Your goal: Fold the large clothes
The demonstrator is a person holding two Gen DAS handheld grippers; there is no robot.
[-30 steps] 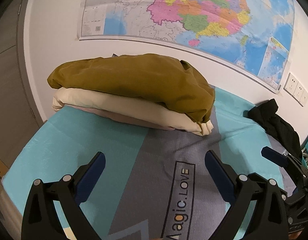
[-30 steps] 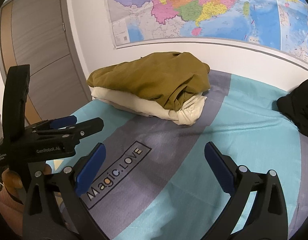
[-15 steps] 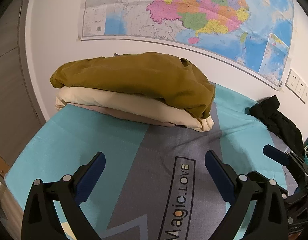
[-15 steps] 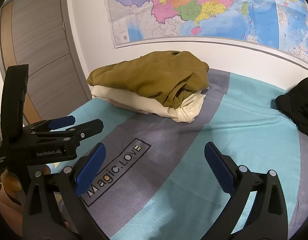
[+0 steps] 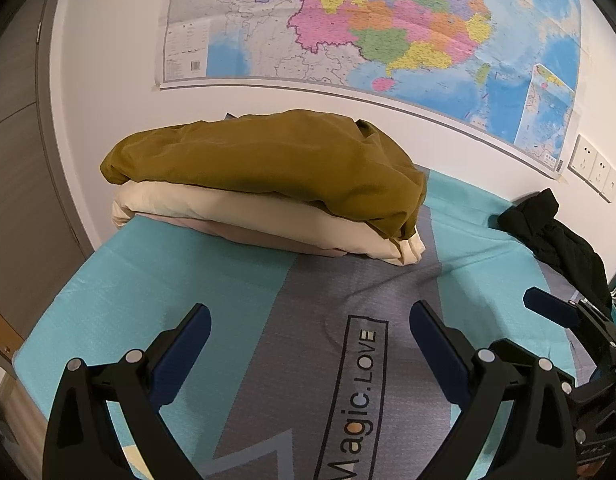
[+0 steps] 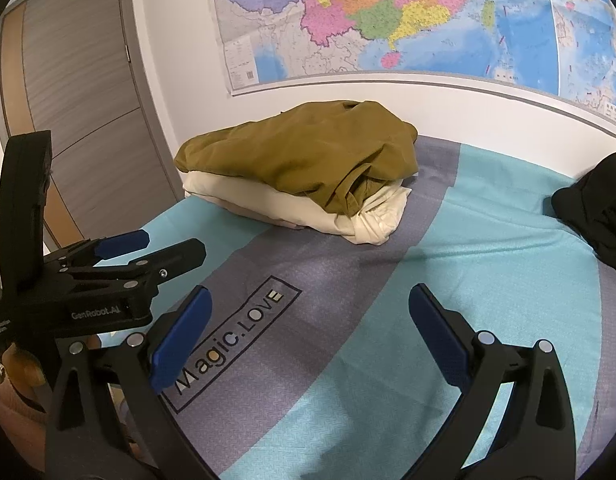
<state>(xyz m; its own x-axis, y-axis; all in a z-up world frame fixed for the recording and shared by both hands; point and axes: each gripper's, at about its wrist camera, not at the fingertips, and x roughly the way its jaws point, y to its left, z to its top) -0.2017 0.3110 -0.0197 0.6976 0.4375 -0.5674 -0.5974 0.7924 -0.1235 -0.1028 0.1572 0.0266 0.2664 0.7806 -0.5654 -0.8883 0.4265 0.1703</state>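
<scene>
A stack of folded clothes lies against the far wall on the teal and grey sheet: an olive-brown garment on top, a cream one under it, a pinkish one at the bottom. The same olive-brown garment and cream garment appear in the right wrist view. A crumpled black garment lies at the right. My left gripper hangs open above the sheet, well short of the stack, holding nothing. My right gripper is open too, with nothing between its fingers.
A large wall map hangs above the bed. Wall sockets sit at the right. A grey and wood door stands left of the bed. The left gripper's body shows at the left of the right wrist view.
Both grippers have drawn back slightly from the stack, which looks a little smaller and farther. Both stay open; the clothes have not moved.
</scene>
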